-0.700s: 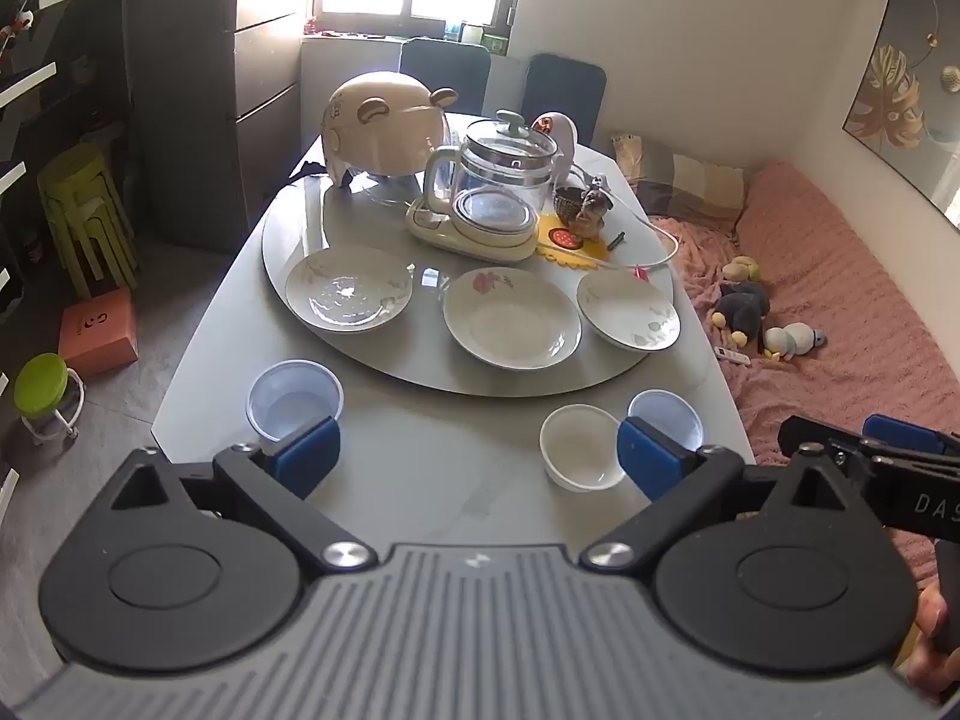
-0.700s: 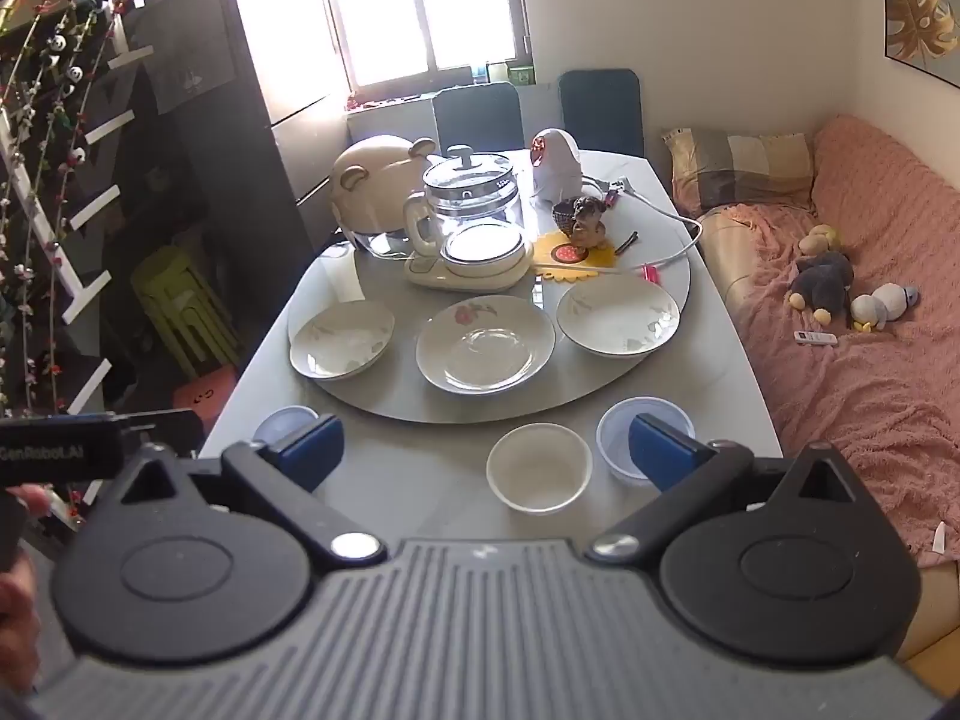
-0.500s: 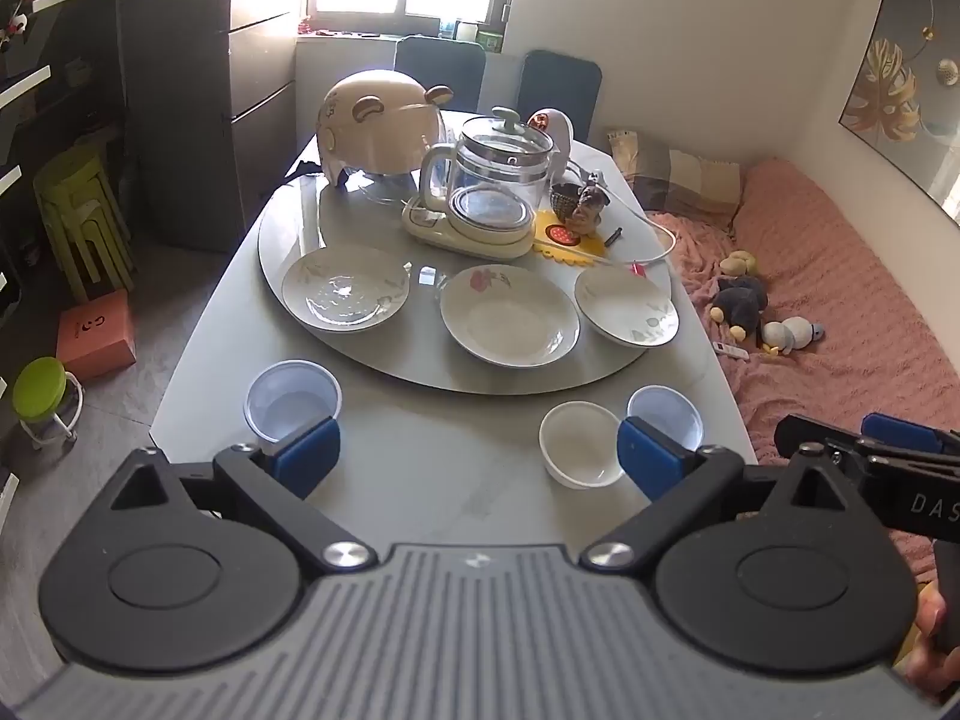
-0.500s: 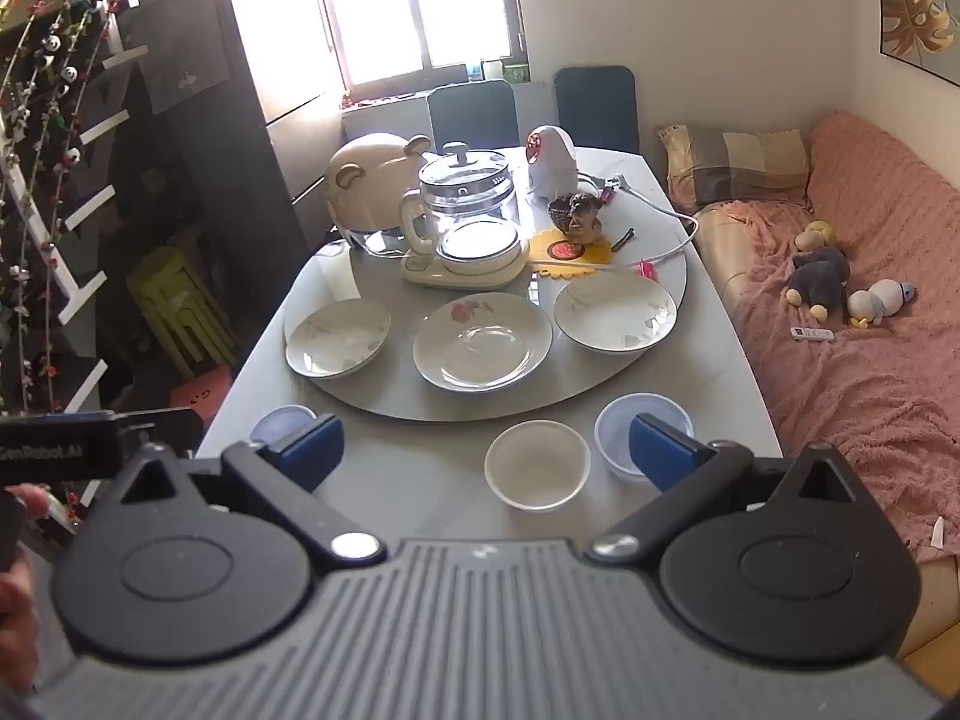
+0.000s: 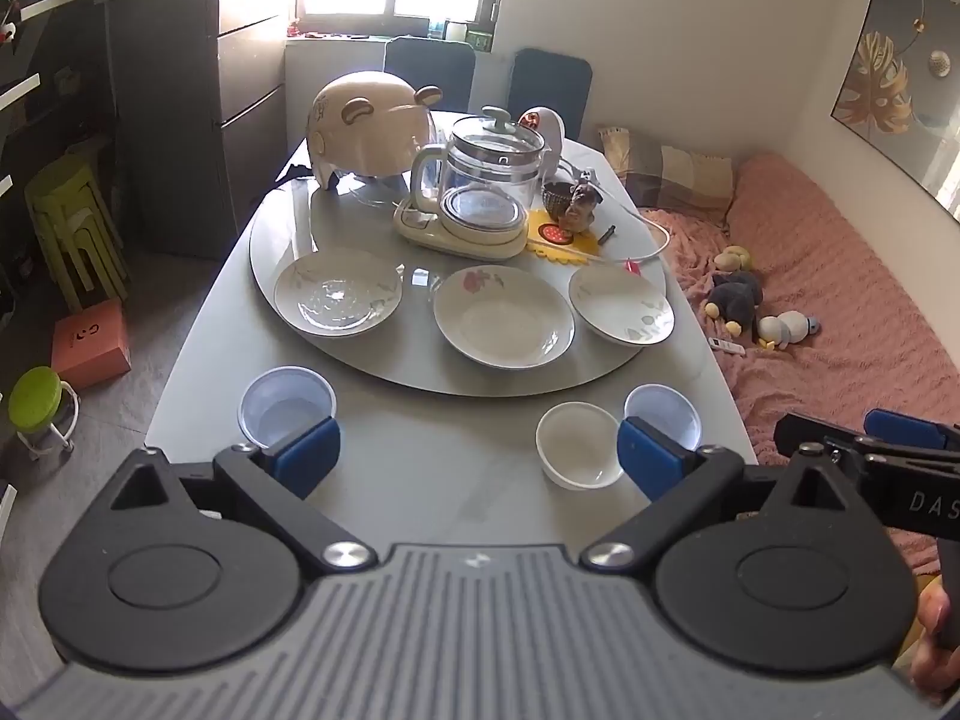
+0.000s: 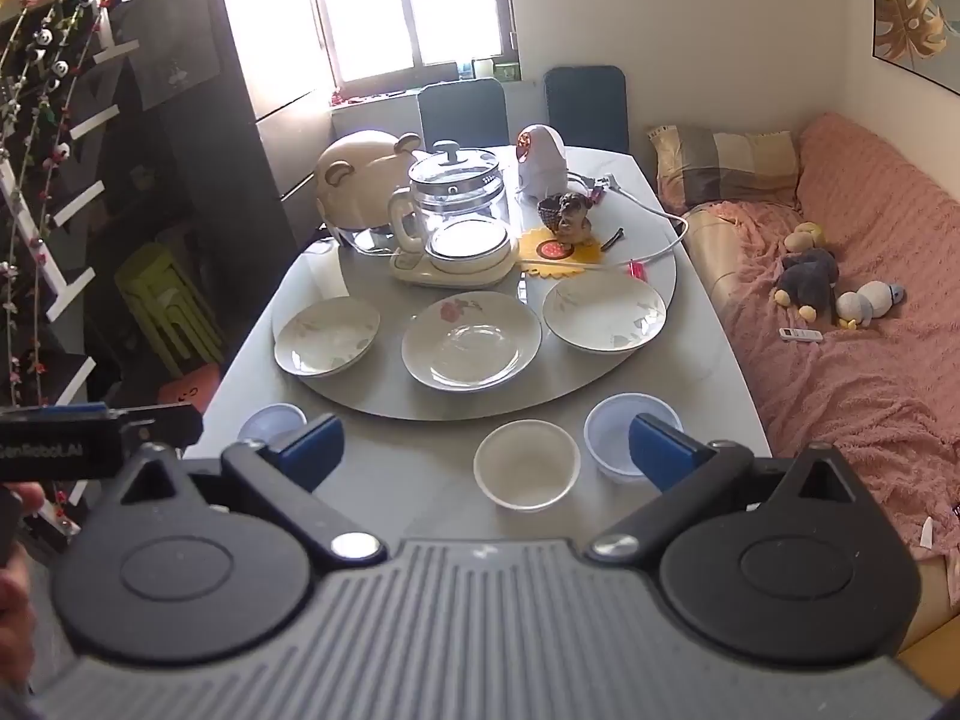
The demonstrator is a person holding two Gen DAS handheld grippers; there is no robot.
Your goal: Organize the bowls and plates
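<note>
Left gripper [image 5: 477,450]: jaws spread wide, nothing between them, held above the near edge of the table [image 5: 420,480]. Right gripper [image 6: 489,447]: likewise wide apart and empty, poised over the same edge.

Plates, three: left plate [image 5: 338,299], floral plate [image 5: 503,324] and right plate [image 5: 621,312], laid singly in a row along the near side of the turntable [image 5: 480,381], none touching another.

Bowls, three, on the bare tabletop in front of the turntable: left clear bowl [image 5: 287,405] standing alone; white bowl [image 5: 579,444] just beside the right clear bowl [image 5: 662,414].

Other items on the turntable: glass kettle [image 5: 477,180], bear-shaped cover [image 5: 369,120].

Progress: by appearance nothing is stacked or gathered; all six pieces remain to be sorted, plates with plates, bowls with bowls.
</note>
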